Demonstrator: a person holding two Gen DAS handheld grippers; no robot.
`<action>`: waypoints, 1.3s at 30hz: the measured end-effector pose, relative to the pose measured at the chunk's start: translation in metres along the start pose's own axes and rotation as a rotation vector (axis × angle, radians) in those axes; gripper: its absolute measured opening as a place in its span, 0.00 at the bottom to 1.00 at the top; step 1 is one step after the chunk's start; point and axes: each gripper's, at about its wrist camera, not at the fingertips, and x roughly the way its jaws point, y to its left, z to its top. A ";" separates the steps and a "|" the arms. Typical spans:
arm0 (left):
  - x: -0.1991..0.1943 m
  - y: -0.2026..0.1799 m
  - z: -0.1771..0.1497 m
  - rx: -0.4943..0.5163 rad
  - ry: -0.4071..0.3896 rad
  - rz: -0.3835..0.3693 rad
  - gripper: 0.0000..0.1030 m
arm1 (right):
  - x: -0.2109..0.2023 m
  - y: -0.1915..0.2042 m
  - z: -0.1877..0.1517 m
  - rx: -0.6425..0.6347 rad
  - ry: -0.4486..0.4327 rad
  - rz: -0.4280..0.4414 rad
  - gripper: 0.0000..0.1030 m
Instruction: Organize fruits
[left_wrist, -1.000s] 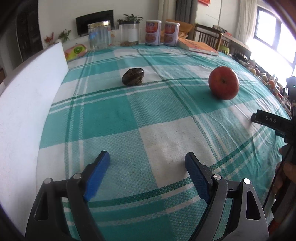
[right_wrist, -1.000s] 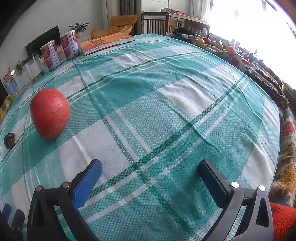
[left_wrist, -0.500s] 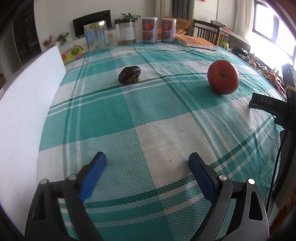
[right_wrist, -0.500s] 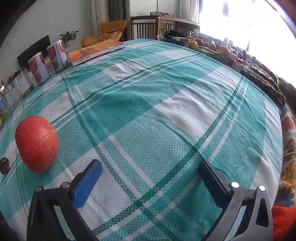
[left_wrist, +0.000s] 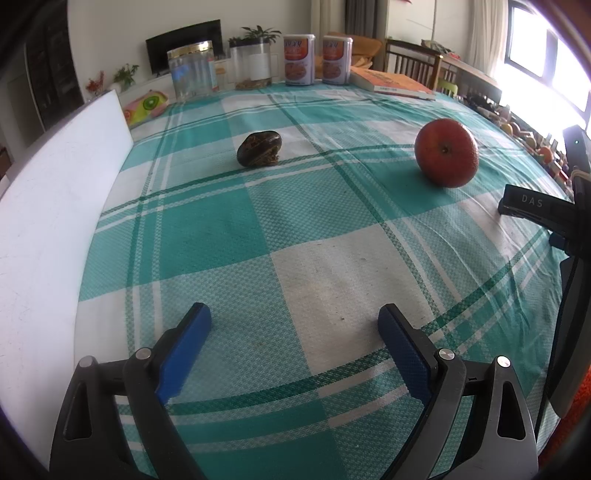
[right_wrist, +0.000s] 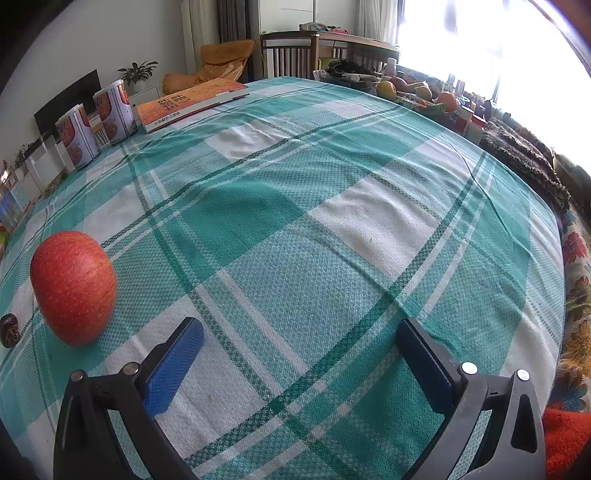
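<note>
At the left edge of the right wrist view, the apple (right_wrist: 74, 286) sits just beyond the right gripper (right_wrist: 299, 338), whose jaws gape wide and empty. Swing left to centre it before closing. The left gripper (left_wrist: 293, 326), equally wide and empty, faces the dark fruit (left_wrist: 259, 149) at upper centre.

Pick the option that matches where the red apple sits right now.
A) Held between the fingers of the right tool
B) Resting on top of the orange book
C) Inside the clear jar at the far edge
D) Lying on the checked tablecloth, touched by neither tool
D: the red apple lies on the checked tablecloth, left of the open right tool and far ahead of the open left tool.
</note>
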 end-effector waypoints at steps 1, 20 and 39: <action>0.000 0.000 0.000 0.000 0.000 0.000 0.91 | 0.000 0.000 0.000 0.000 0.000 0.000 1.00; 0.002 0.000 0.000 0.004 0.003 -0.001 0.93 | 0.000 0.000 0.000 0.000 0.000 0.000 1.00; 0.002 0.000 -0.001 0.008 0.004 0.004 0.93 | 0.000 0.000 0.000 0.000 0.000 0.000 1.00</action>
